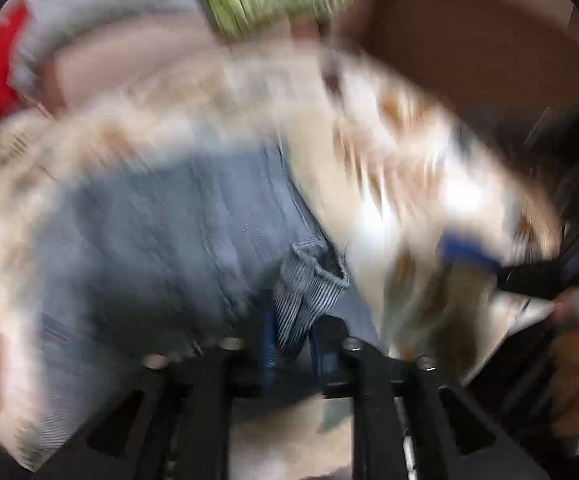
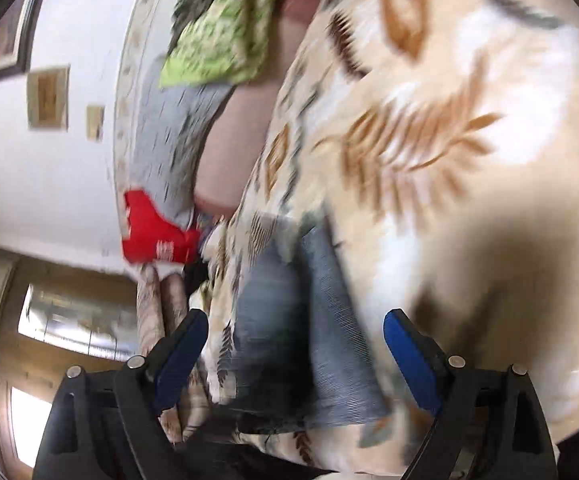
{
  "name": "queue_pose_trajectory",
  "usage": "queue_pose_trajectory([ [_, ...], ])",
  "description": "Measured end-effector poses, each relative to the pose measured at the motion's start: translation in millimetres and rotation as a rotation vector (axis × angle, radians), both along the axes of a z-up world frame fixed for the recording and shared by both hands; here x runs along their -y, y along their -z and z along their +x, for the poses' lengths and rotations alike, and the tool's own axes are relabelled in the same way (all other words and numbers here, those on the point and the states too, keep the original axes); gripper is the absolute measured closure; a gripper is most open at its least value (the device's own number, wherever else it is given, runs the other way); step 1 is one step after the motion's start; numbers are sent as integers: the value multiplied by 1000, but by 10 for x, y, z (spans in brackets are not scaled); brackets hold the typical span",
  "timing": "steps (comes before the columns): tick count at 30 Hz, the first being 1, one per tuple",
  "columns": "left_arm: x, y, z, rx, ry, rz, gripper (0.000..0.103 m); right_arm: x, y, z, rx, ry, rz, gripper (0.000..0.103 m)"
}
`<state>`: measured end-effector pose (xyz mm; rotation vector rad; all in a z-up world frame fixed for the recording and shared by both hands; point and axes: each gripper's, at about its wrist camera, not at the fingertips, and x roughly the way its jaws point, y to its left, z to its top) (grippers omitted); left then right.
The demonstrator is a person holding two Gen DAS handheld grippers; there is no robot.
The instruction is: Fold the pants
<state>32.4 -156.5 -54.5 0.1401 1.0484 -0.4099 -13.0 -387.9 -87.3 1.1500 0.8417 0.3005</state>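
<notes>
A bunched edge of the striped pants is pinched in the left gripper, apparently to lift a fold; the rest is spread on the leaf-print bedspread. The right gripper is held spread above the pants, gripping nothing.

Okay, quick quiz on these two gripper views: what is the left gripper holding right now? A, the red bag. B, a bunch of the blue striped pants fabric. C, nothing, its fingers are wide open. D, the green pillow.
B: in the left wrist view the left gripper has its fingers closed on a bunched fold of the blue striped pants, while the right gripper is open.
</notes>
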Motion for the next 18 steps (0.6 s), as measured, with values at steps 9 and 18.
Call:
queue_pose_trajectory([
  [9, -1282, -989, -329, 225, -158, -289, 23, 6, -57, -139, 3, -36, -27, 12],
  [18, -1916, -211, 29, 99, -363, -30, 22, -825, -169, 105, 66, -256, 66, 4],
])
